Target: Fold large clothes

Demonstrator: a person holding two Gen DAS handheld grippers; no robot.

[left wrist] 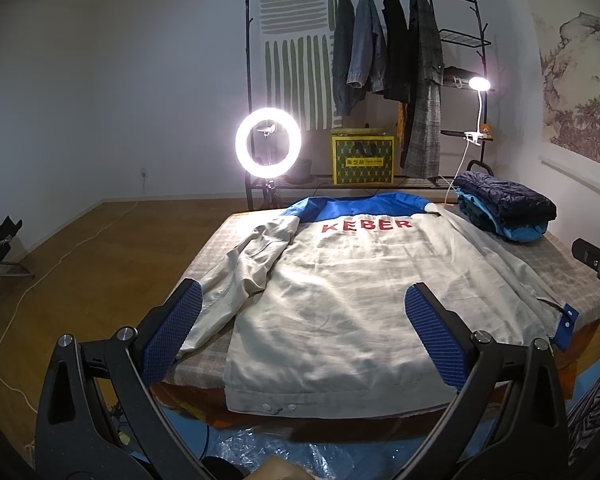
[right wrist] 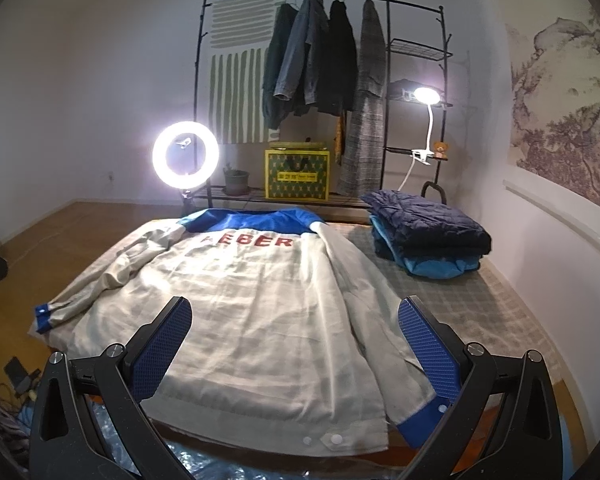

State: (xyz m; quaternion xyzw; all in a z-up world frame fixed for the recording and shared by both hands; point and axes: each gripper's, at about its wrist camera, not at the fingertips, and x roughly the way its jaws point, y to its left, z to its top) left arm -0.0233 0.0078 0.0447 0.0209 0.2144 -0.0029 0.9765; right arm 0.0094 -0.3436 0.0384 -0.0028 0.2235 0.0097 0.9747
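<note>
Cream cloth with a blue yoke and red lettering: the jacket (left wrist: 340, 292) lies back-up and spread flat on the checked table cover (left wrist: 216, 248), straight ahead of both tongs and reaching under their tips. The left gripper (left wrist: 304, 332) stands wide, its blue pads parted above the hem, holding nothing. The right gripper (right wrist: 296, 344) is wide too and empty, hovering over the jacket's lower right part.

The left view alone shows a folding chair (left wrist: 0, 248) far off to the left of its tongs, a white cable (left wrist: 60, 264) running across the wooden floor (left wrist: 100, 240), and a bit of the right tool at the right edge. The right view alone shows the near sleeve's blue cuff (right wrist: 424, 420) just beside its right finger, the far sleeve's blue cuff (right wrist: 44, 318) off to the left, and a small potted plant (right wrist: 236, 180) on the rack's lowest shelf.

Beyond the tongs to the right, a stack of folded clothes (right wrist: 428, 232), dark blue over lighter blue, sits on the cover, apart from the jacket. Behind stand a lit ring light (left wrist: 268, 143), a black clothes rack (left wrist: 380, 40) with hanging coats, a yellow box (left wrist: 362, 160) and a clip lamp (left wrist: 478, 84). The right-hand wall bears a landscape mural (right wrist: 564, 112).
</note>
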